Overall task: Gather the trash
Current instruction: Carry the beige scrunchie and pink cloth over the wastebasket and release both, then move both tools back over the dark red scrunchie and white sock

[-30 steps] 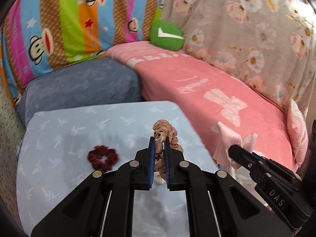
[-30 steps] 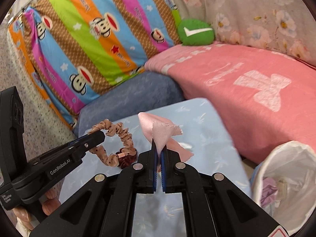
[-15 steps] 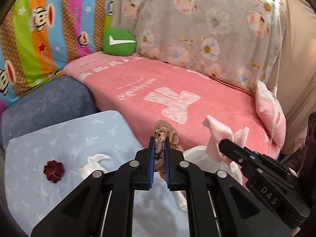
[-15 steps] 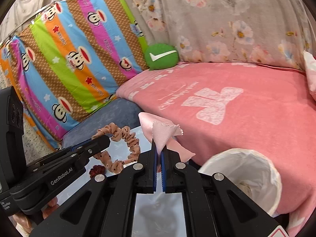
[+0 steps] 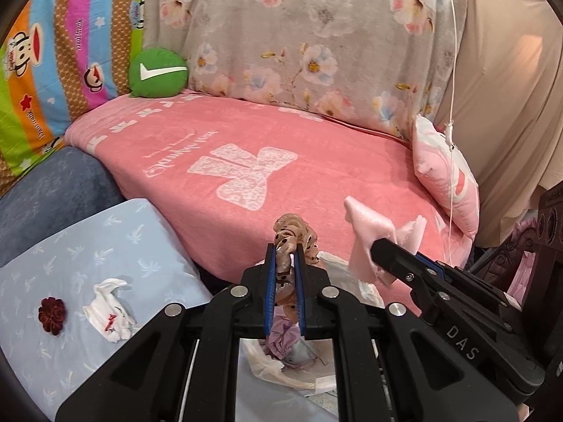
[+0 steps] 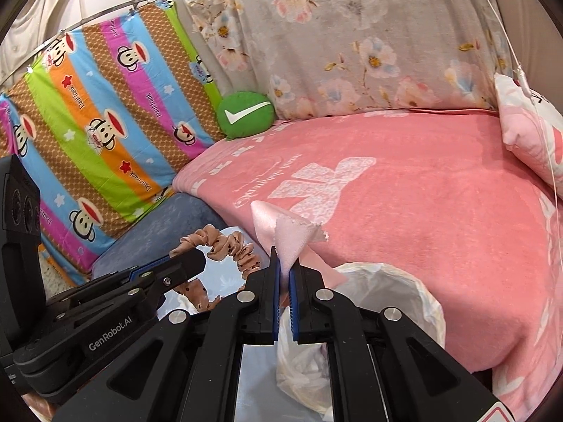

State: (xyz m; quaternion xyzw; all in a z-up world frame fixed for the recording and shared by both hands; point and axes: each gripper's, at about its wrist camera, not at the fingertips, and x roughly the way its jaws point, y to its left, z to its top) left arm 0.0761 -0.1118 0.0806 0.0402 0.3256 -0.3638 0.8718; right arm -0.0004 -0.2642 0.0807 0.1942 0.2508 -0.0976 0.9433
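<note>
My left gripper [image 5: 284, 251] is shut on a tan dotted scrunchie [image 5: 295, 232] and holds it over a white-lined trash bin [image 5: 355, 281] with rubbish inside. My right gripper [image 6: 284, 263] is shut on a pink cloth scrap [image 6: 281, 228] above the same bin [image 6: 397, 295]. In the right wrist view the scrunchie [image 6: 228, 246] hangs from the left gripper [image 6: 190, 263] at lower left. In the left wrist view the right gripper [image 5: 383, 248] holds the pink scrap [image 5: 369, 232] at right. A dark red scrunchie [image 5: 52, 315] and a crumpled white tissue [image 5: 109, 311] lie on the light blue cushion [image 5: 105, 246].
A pink blanket [image 5: 264, 161] covers the sofa behind the bin. A green cushion with a white tick [image 5: 157, 73] sits at its back, a pink pillow [image 5: 447, 179] at right. A striped monkey-print cover [image 6: 88, 140] and a dark blue cushion [image 5: 52, 183] are at left.
Both grippers have swung right from the blue cushion to above the bin, each still holding its item. The white tissue has come into view on the cushion.
</note>
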